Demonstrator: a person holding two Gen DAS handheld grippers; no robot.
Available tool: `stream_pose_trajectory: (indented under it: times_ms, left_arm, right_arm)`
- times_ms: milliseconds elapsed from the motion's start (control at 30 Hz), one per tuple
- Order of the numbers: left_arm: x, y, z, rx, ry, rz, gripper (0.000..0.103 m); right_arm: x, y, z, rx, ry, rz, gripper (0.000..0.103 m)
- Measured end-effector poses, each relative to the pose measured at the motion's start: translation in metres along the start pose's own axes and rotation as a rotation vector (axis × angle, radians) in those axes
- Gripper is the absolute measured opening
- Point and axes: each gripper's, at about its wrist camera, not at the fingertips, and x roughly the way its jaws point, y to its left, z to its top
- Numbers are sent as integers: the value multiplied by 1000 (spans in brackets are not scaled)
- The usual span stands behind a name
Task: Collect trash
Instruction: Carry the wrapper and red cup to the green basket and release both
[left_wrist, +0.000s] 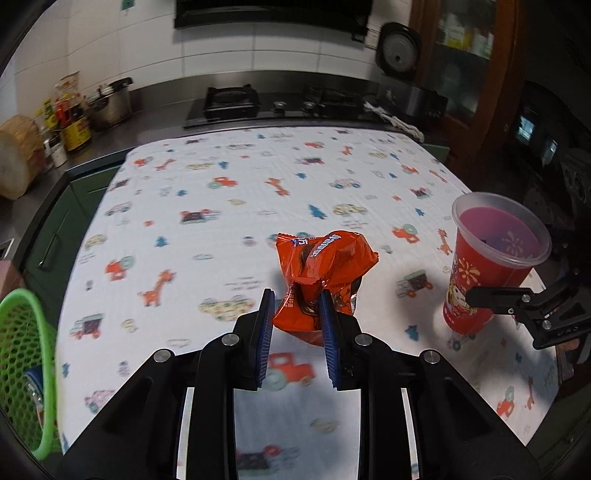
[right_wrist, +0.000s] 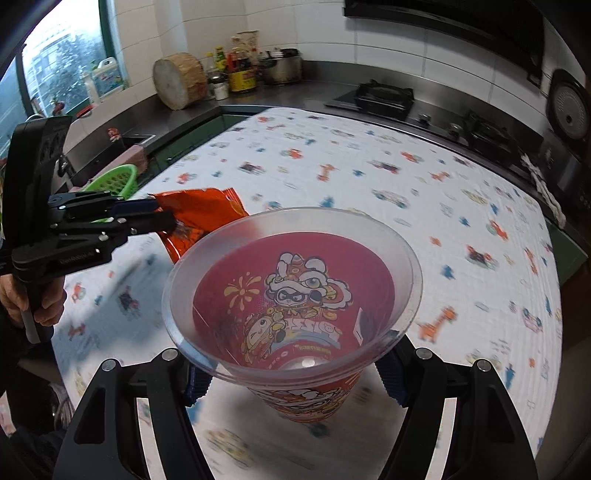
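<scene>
Left gripper (left_wrist: 297, 308): fingers clamped on crumpled orange snack wrapper (left_wrist: 321, 277), held above the tablecloth (left_wrist: 221, 240) near its front edge. Right gripper (right_wrist: 295, 373): fingers close against a red plastic cup (right_wrist: 295, 317) by the right edge. Only the left wrist view shows inside the green basket (left_wrist: 26, 369), off the left edge.

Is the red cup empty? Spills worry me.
Empty and upright: the red cup shows printed inner walls and a bare bottom, no liquid, between the right gripper fingers.
</scene>
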Motion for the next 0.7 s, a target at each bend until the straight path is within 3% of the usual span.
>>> stream_pose_trajectory:
  times_ms: [400,700]
  left_arm:
    - [-84,127,-33,-164,-88,171,24]
    - [-127,238,-78,-338,-94,315,24]
  right_arm:
    - [30,102,50,-118,-9,95,70]
    - [66,187,87,-197,3,166,70]
